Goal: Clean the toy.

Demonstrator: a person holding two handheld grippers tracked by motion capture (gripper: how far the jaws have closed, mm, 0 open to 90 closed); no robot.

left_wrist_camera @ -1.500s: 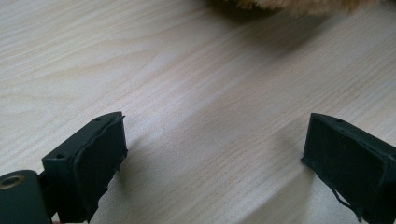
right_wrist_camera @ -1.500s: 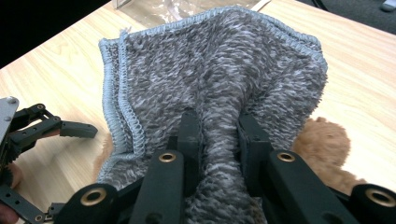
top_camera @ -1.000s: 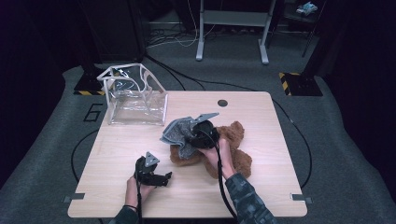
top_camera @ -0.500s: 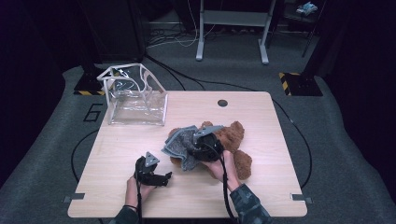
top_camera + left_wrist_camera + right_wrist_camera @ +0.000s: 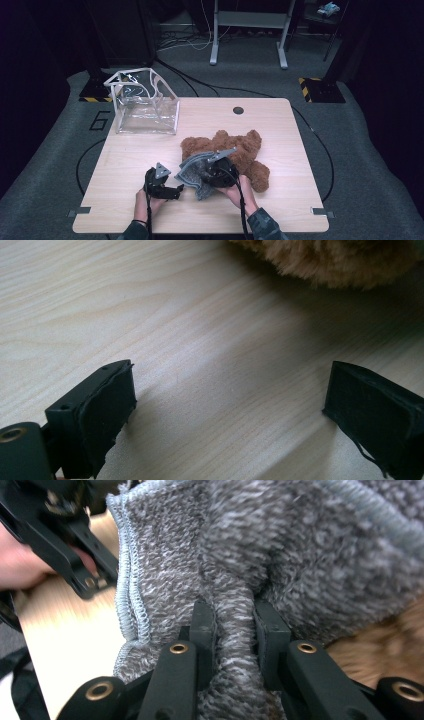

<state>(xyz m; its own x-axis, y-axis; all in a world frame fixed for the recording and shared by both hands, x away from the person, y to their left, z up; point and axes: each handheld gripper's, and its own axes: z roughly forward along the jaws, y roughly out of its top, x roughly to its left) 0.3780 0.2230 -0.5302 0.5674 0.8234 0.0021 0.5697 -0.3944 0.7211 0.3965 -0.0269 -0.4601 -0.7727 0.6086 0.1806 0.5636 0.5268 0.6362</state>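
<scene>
A brown teddy bear (image 5: 235, 150) lies on the wooden table (image 5: 130, 155), right of centre. My right gripper (image 5: 202, 172) is shut on a grey knitted garment (image 5: 192, 175), which hangs in front of the bear's lower body. In the right gripper view the two pads pinch a fold of the grey garment (image 5: 235, 625), with the bear's fur (image 5: 385, 640) at the right. My left gripper (image 5: 175, 189) rests low on the table just left of the garment, open. Its jaws in the left gripper view stand wide apart over bare wood, with the bear's fur (image 5: 330, 260) at the top.
A clear plastic bag with white trim (image 5: 145, 102) stands open at the table's back left. A dark round hole (image 5: 238, 110) sits near the table's far edge. Metal stand legs (image 5: 250, 30) and cables lie on the grey floor beyond.
My right gripper has moved toward the near edge and lower with the grey garment, uncovering the bear's head. The left gripper has stayed in place.
</scene>
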